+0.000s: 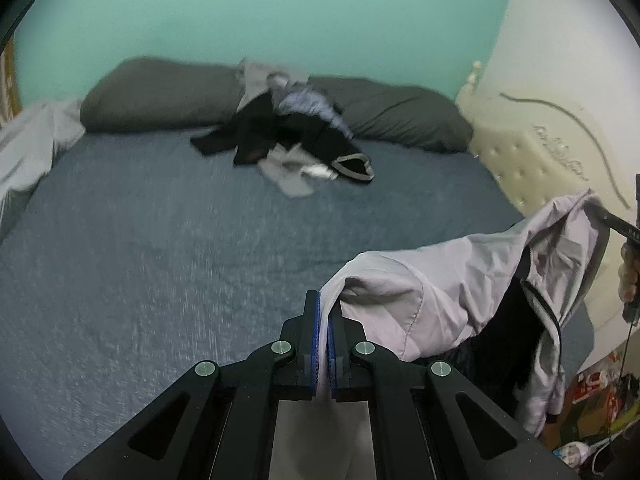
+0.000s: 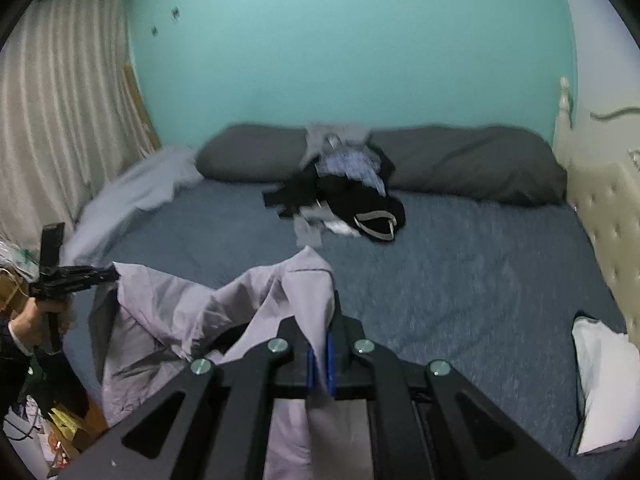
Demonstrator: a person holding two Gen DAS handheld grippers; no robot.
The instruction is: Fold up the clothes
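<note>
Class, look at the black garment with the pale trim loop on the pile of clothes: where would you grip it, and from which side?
Grip the black garment at its pale trim loop, coming from the near side: the loop lies exposed at the pile's front edge.

Two black grippers, the left gripper (image 1: 323,312) at bottom centre and the right gripper (image 2: 320,344) likewise, share one pale lilac garment (image 1: 460,280). One bed (image 1: 160,240) fills the middle. Two dark grey pillows (image 1: 160,96) lie along the top, one heap of clothes (image 1: 288,128) between them. One white pillow (image 2: 604,384) sits lower right. One curtain (image 2: 60,120) hangs at left.
</note>
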